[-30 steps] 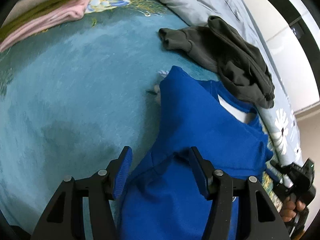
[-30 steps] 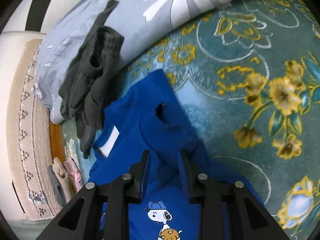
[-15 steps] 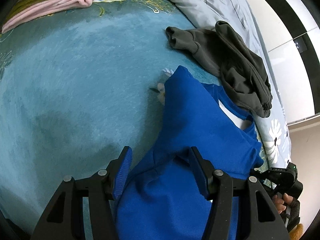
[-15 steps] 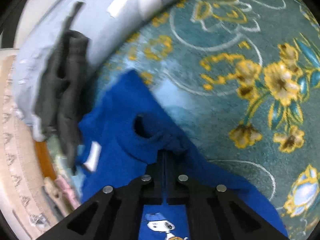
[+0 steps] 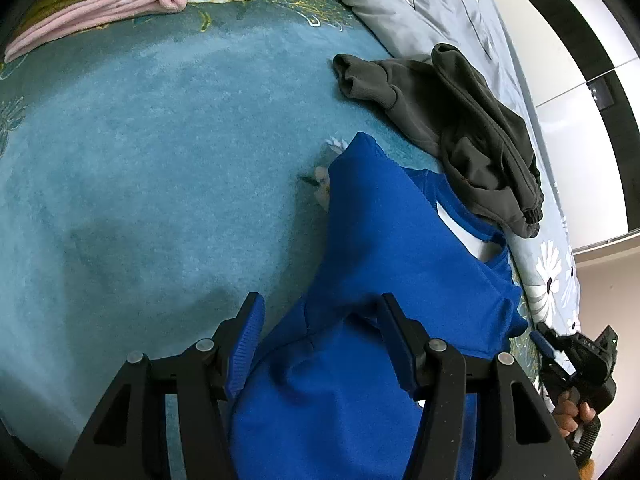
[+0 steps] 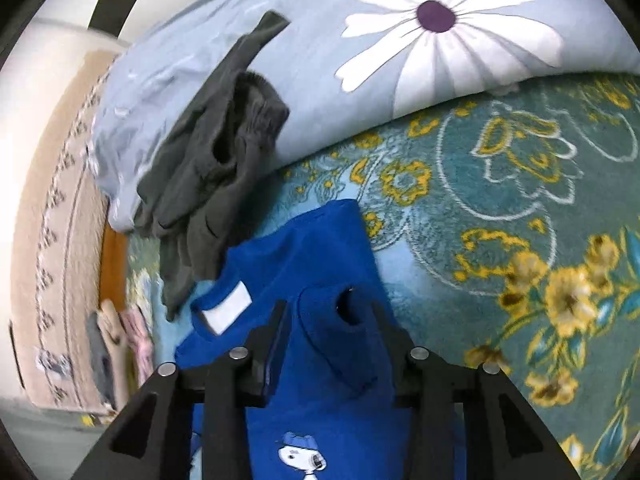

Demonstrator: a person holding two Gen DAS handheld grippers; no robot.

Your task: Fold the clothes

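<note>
A blue sweatshirt [image 5: 400, 248] lies spread on a teal flowered blanket [image 5: 160, 152], its near part reaching under both cameras. In the left wrist view, the left hand-held gripper [image 5: 320, 328] stands with its jaws apart over the garment's left edge: a ridge of blue cloth runs between the blue pads without either pad pressing on it, the left pad over bare blanket and the right pad over the cloth. In the right wrist view, the right hand-held gripper [image 6: 330, 320] has its jaws opening; the folded-in sleeve [image 6: 344, 320], cuff opening facing up, sits between the fingers, and neither one pinches it. A cartoon dog print [image 6: 302, 456] shows on the chest, near the camera. The white neck label [image 6: 226, 312] lies just left of that gripper.

A dark grey garment [image 5: 460, 128] is heaped at the far side, partly on a pale blue quilt [image 6: 320, 80] with a white daisy. Folded pink and olive clothes [image 5: 100, 8] rest at the far left.

Half a second earlier the right jaws were pressed together on the sleeve; now they are parted. The left gripper's jaws are as wide as a second ago, over the same edge. The sweatshirt lies in the same place.
</note>
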